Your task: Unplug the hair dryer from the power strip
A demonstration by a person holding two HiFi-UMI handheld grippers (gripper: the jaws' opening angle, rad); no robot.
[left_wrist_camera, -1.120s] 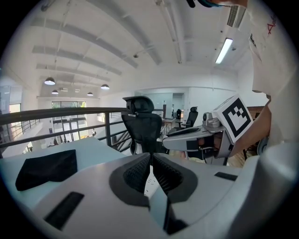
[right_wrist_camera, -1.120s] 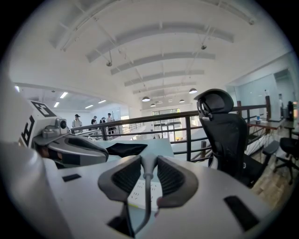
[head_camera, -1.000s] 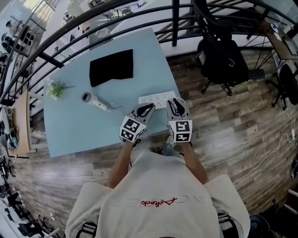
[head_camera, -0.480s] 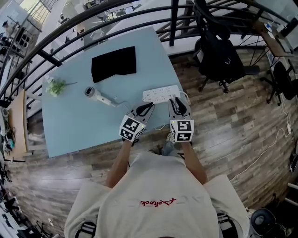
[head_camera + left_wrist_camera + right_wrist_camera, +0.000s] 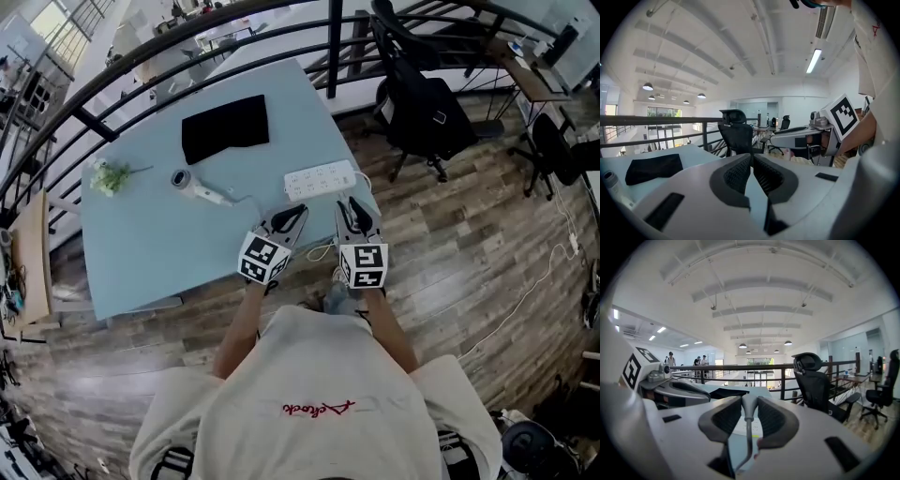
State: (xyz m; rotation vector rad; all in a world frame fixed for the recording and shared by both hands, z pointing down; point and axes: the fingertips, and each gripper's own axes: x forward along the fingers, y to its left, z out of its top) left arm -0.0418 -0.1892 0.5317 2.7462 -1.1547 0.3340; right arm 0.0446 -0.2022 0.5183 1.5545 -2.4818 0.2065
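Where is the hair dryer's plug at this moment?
In the right gripper view the plug sits clamped between the jaws of the right gripper. It is out of the white power strip, which lies just ahead on the blue table.

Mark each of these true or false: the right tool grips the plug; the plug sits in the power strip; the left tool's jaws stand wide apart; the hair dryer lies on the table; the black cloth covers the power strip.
1. The right tool grips the hair dryer's plug. True.
2. The plug sits in the power strip. False: it is out, held between the right tool's jaws, clear of the strip.
3. The left tool has its jaws wide apart. False: they are together with nothing between them.
4. The hair dryer lies on the blue table. True.
5. The black cloth covers the power strip. False: the cloth lies apart from it, farther back on the table.
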